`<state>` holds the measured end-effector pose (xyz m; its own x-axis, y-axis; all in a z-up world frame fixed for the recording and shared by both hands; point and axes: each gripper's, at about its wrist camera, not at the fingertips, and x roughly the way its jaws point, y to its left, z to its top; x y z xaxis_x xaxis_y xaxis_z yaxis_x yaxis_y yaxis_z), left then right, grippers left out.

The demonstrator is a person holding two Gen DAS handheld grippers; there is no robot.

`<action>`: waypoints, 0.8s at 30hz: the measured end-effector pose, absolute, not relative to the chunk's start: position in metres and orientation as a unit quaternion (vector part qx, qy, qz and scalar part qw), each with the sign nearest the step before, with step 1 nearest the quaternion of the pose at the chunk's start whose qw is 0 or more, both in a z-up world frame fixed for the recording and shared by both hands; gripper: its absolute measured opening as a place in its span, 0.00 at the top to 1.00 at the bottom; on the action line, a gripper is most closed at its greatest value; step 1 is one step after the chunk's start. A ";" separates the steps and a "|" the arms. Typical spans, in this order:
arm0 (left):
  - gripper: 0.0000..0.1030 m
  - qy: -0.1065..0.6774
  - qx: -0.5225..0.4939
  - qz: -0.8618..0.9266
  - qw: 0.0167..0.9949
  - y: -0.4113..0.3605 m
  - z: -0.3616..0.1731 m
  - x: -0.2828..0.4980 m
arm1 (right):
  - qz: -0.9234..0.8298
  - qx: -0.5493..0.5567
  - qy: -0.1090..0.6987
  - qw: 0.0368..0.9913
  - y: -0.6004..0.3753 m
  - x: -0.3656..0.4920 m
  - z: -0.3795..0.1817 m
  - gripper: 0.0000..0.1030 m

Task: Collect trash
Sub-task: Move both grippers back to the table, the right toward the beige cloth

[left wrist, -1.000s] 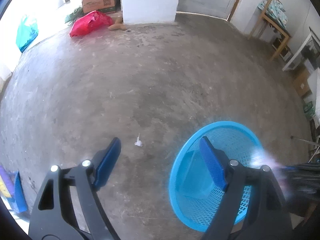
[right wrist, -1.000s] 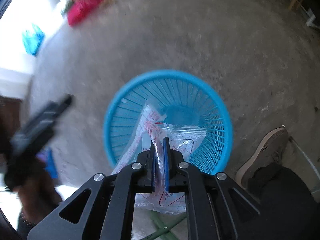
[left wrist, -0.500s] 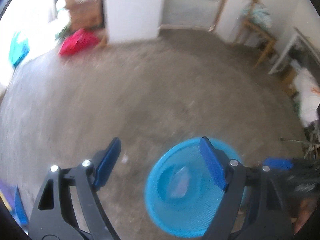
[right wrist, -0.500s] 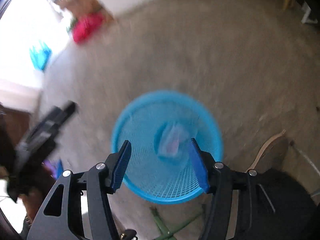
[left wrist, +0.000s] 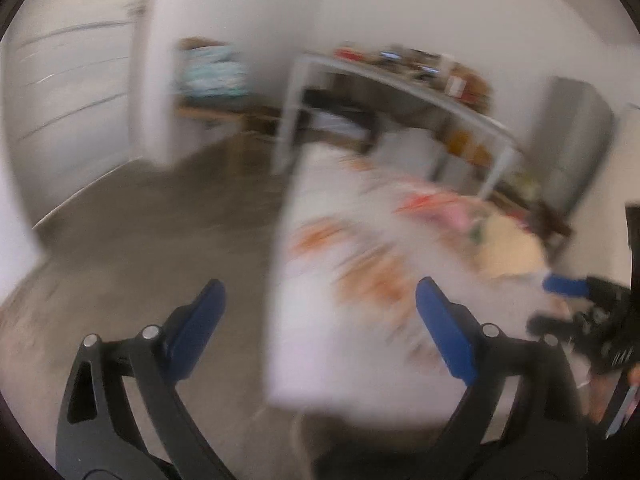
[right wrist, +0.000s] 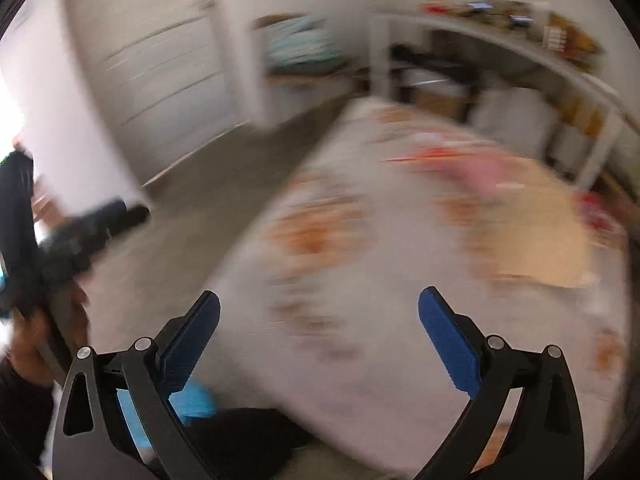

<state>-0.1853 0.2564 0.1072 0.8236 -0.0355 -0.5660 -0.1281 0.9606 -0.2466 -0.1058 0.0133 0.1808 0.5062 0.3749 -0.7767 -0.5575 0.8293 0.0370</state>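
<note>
Left wrist view: left gripper fingers spread and opening, nothing between them. A desk with a white patterned cloth lies ahead, beyond the fingertips; blur hides any trash. Steady the hand before picking a target. Concrete floor lies left of the fingers.

Right wrist view: right gripper fingers spread wide, opening, empty. Blue basket shows behind the left finger. Shelving far ahead.

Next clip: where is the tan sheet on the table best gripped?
Probably its near edge, coming low over the patterned cloth: the tan sheet seems to lie flat on it, leaving only an edge to pinch. Blur hides detail.
</note>
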 end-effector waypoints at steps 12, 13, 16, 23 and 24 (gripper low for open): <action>0.09 0.315 0.175 -0.078 0.930 0.071 0.051 0.063 | 0.132 -0.002 0.419 0.898 -0.168 -0.025 0.151 0.06; 0.09 0.320 0.181 -0.080 0.926 0.076 0.046 0.069 | 0.134 0.002 0.422 0.897 -0.171 -0.023 0.146 0.06; 0.09 0.333 0.201 -0.077 0.918 0.075 0.033 0.087 | 0.135 0.006 0.437 0.889 -0.174 -0.020 0.136 0.06; 0.56 0.353 0.237 -0.083 0.901 0.071 0.012 0.115 | 0.140 0.031 0.441 0.886 -0.184 -0.022 0.138 0.06; 0.77 0.373 0.237 -0.091 0.893 0.070 0.006 0.121 | 0.140 0.035 0.440 0.886 -0.185 -0.021 0.138 0.06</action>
